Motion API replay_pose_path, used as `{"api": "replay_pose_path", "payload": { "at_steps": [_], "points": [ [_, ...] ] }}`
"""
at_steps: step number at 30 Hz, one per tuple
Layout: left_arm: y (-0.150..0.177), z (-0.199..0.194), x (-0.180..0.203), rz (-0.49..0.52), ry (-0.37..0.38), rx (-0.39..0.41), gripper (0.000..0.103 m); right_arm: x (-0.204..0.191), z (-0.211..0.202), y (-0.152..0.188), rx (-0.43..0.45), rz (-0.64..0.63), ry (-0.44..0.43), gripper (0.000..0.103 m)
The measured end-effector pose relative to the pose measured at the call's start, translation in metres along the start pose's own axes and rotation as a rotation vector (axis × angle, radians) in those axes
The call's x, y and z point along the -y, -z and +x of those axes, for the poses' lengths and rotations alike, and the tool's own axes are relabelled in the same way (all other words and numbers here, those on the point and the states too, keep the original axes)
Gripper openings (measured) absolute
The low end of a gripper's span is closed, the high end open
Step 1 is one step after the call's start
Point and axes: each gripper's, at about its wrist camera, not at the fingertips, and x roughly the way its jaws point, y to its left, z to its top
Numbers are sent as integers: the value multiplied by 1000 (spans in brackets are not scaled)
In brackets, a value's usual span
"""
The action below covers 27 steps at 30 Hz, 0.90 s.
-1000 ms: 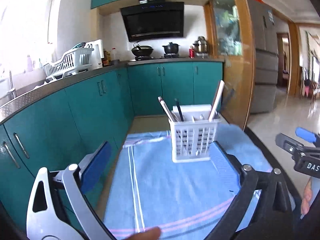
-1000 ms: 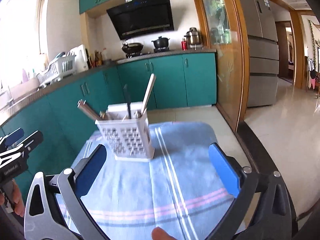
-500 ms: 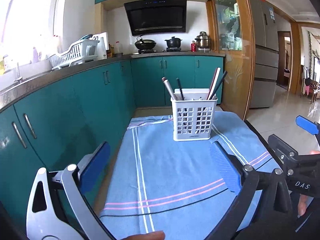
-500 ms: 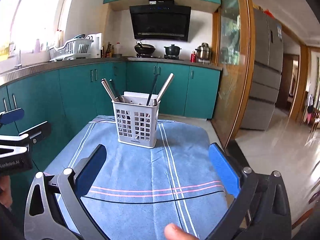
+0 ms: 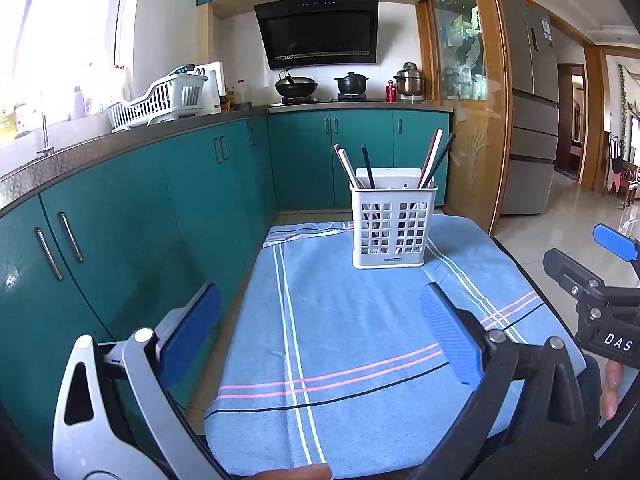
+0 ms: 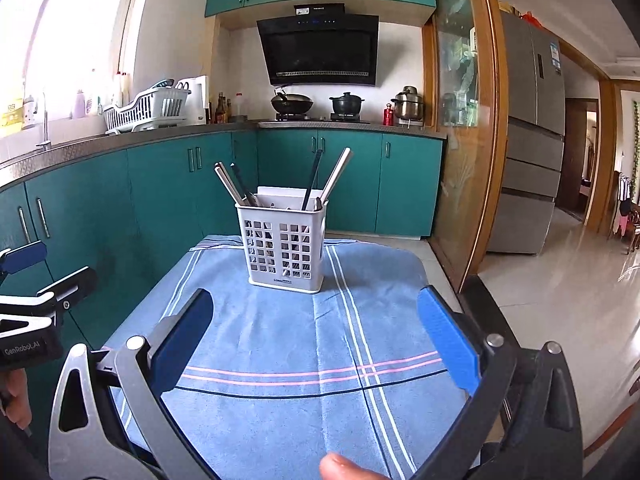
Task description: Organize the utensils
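Utensils stand in a white basket on a blue cloth, both grippers empty.

Left wrist view: the left gripper [image 5: 320, 344] hangs spread wide and holds nothing; the basket [image 5: 393, 226] stands upright on the cloth [image 5: 360, 340] beyond it, utensils [image 5: 434, 158] leaning inside; the right gripper [image 5: 592, 276] shows right of the basket.
Right wrist view: the right gripper [image 6: 320, 340] is likewise released and bare, nearer than the basket [image 6: 282, 246] and its utensils [image 6: 334, 178]; whether the left gripper [image 6: 32, 280], left of the basket, is open cannot be told here.

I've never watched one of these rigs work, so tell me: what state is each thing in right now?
Left gripper: open, holding nothing.
Right gripper: open, holding nothing.
Utensil basket: upright on the cloth, utensils standing inside.
Blue cloth: spread flat over the table.
Cabinet doors: closed.
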Motion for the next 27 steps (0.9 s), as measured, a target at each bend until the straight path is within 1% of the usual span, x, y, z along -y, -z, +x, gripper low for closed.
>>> {"api": "replay_pose_path", "payload": {
  "at_steps": [6,9,13,18,27],
  "points": [
    [0,-1,2,7,6,5,99,4,-5,2,9,27,1,100],
    [1,-3,1,-3,13,12,99,6,-11,2,22,42,14,100],
    [3,-1,0,-9,26,1,99,6,-15,2,37,44,25,100],
    [5,3,2,-10,36,-12,99,8,-13,2,35,58,20,100],
    [5,1,6,-2,42,-8,99,3,-13,2,33,38,16,100]
  ]
}}
